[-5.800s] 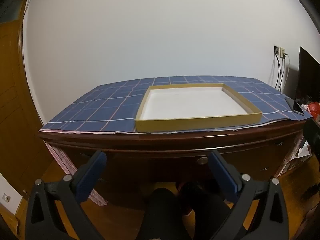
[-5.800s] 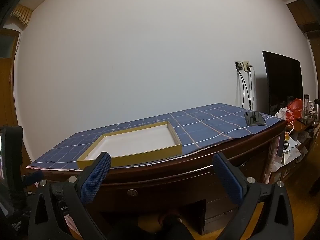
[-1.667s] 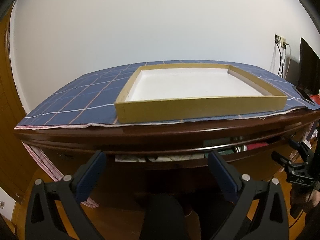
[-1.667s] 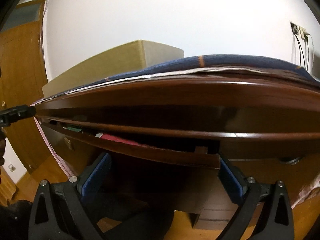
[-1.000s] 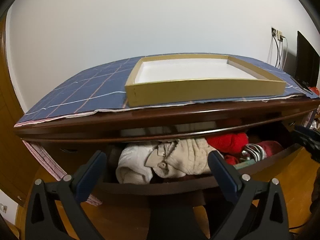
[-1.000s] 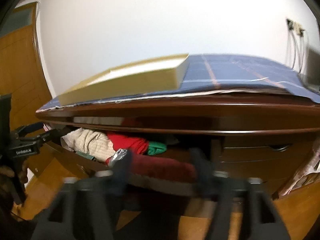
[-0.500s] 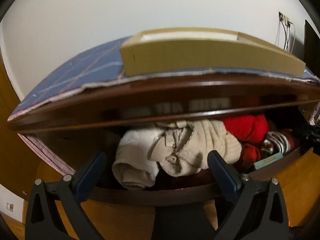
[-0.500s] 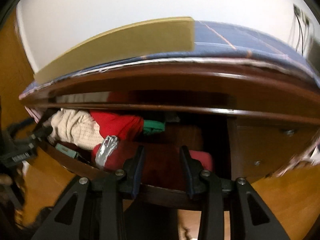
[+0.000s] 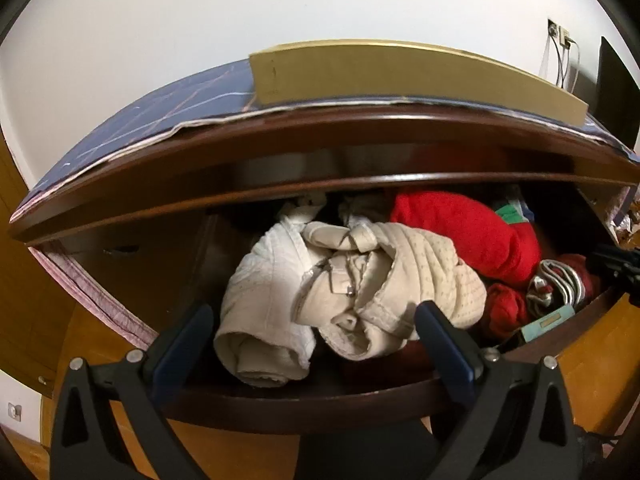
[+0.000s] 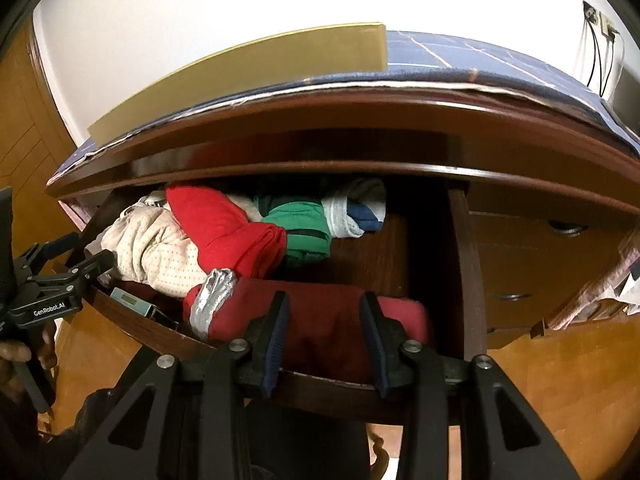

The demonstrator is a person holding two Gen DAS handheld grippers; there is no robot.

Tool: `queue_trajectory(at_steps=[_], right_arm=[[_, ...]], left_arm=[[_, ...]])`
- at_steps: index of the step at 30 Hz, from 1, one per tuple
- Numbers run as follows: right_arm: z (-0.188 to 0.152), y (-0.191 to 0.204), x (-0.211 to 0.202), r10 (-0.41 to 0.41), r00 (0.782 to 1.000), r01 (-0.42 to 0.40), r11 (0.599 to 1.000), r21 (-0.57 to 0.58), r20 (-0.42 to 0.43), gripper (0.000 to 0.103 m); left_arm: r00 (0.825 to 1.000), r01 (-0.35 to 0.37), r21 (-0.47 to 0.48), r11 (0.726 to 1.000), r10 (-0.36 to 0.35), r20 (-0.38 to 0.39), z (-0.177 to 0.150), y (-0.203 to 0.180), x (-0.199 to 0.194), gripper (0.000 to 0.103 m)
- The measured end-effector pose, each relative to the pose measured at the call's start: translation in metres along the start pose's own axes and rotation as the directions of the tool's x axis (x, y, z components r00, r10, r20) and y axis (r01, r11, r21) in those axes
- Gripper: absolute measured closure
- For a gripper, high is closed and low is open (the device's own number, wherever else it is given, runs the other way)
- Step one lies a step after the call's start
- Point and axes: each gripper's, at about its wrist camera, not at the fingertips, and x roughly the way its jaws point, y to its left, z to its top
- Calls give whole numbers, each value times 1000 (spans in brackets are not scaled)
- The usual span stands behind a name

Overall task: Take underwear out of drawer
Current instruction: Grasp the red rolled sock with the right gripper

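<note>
The dark wooden drawer (image 9: 280, 404) stands pulled out, full of rolled underwear. Cream rolls (image 9: 344, 292) lie at its left, bright red ones (image 9: 464, 232) in the middle, a dark red roll with a grey band (image 10: 320, 320) at the front right, green (image 10: 300, 228) and grey-blue (image 10: 356, 208) ones behind. My left gripper (image 9: 316, 340) is open, its fingers at the drawer's front edge either side of the cream rolls. My right gripper (image 10: 324, 336) is half closed over the front edge (image 10: 320, 396), with the dark red roll between its fingers.
A shallow yellow tray (image 9: 400, 76) sits on the blue checked cloth (image 9: 168, 108) on the dresser top, which overhangs the drawer. A small teal box (image 9: 548, 322) lies at the drawer front. Further drawers (image 10: 540, 264) are at the right. Wooden floor lies below.
The drawer was closed, then pulled open. Both grippers have moved down and in toward its contents. My right gripper's fingers have narrowed from wide open.
</note>
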Motion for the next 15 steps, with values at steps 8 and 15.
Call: queue_trajectory(at_steps=[8,15], right_arm=[[-19,7,-11,-8,1000,8,1000,6,-19,63],[-24,8,-13,8,999,-8,1000,7,-35,63]], left_arm=[[1000,17,27,999,-17,-5,-12,1,-10,1],[998,65,27,998,-64,-24,-23,2,-12,0]])
